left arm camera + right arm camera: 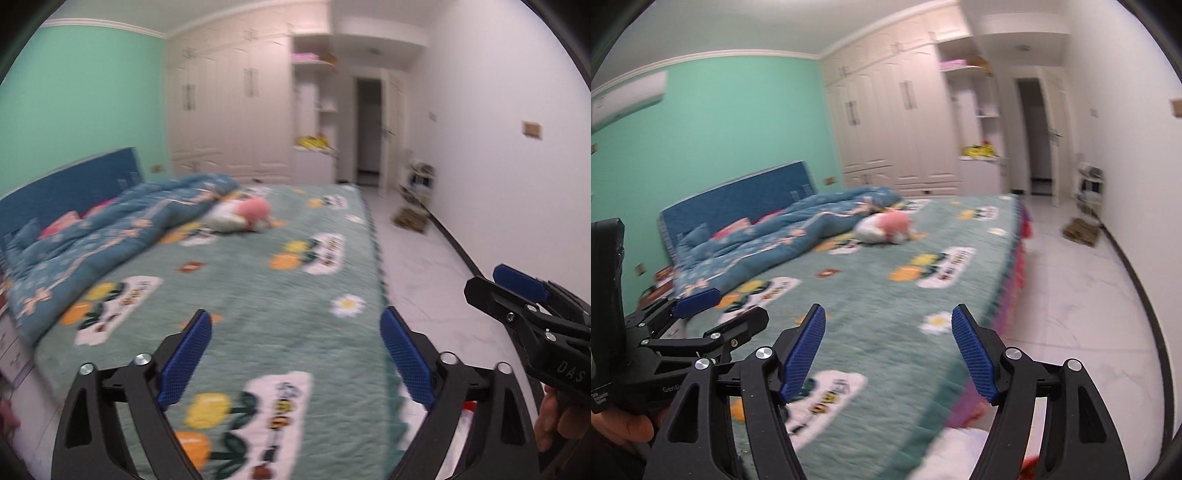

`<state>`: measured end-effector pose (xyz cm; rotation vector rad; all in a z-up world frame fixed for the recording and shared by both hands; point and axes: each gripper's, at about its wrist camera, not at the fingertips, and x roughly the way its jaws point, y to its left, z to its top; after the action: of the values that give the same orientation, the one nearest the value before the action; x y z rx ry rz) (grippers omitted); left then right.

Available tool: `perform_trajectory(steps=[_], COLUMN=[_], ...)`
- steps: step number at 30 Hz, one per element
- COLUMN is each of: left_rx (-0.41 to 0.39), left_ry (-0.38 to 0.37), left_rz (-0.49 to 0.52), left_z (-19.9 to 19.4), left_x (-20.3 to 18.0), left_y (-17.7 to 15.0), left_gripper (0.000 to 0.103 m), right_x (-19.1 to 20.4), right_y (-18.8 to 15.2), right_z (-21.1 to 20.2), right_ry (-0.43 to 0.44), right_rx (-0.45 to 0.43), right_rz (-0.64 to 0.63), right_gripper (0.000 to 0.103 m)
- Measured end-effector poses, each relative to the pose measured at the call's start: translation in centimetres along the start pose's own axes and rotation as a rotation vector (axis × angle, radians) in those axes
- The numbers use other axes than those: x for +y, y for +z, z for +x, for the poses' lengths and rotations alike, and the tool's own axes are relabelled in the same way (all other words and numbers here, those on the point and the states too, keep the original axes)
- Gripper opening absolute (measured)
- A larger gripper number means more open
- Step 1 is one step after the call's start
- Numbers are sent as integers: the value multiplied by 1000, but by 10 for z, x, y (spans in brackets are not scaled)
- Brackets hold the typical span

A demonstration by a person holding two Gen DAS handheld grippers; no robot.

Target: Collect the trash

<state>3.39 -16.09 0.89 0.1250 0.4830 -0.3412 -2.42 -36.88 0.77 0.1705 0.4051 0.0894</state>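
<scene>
Left wrist view looks down the length of a bed (258,280) covered by a green quilt (288,251) printed with fruit and daisies. The left gripper (295,354) hangs above the near end of the quilt with its jaws wide apart and nothing between the blue pads. The right gripper (517,291) shows at the right edge over the white floor (436,258); its jaws look slightly parted, holding nothing.

Task's trash is hard to pick out in the motion blur. A small red and white scrap (190,266) lies flat on the quilt, in the middle of the bed near the edge of a rumpled blue duvet (122,229); its long axis runs roughly across the bed, pointing toward the headboard (70,184) side. A pink and white soft toy (240,214) lies farther back.

From the right wrist view, the right gripper (888,354) is also spread open and bare above the quilt (886,295), with the left gripper (720,314) just beside it at the left. The same scrap (827,274) sits well ahead of both. A flattened brown piece (1080,230) lies on the floor (1071,295) by the right wall, its shape blurred. A white wardrobe (897,129) fills the far wall.
</scene>
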Motion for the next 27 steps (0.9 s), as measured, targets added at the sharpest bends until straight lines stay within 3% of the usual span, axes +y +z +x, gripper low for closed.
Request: perform_trajectory(steps=[3, 8, 13, 21, 27], left_rx=[-41, -82, -133, -100, -131], left_ry=[78, 165, 234, 236, 272], left_rz=[-26, -94, -163, -195, -164], left_z=[-16, -35, -58, -63, -71], left_x=[23, 56, 82, 99, 97], left_y=[2, 0, -5, -13, -16], left_gripper=[97, 97, 97, 97, 97], right_x=[31, 79, 109, 123, 127], right_y=[9, 18, 18, 18, 15], right_z=[4, 5, -4, -9, -12], right_ry=[45, 103, 120, 149, 160], right_rx=[-28, -91, -145, -142, -148], right_rz=[-32, -112, -161, -174, -184], right_gripper=[85, 86, 94, 96, 96])
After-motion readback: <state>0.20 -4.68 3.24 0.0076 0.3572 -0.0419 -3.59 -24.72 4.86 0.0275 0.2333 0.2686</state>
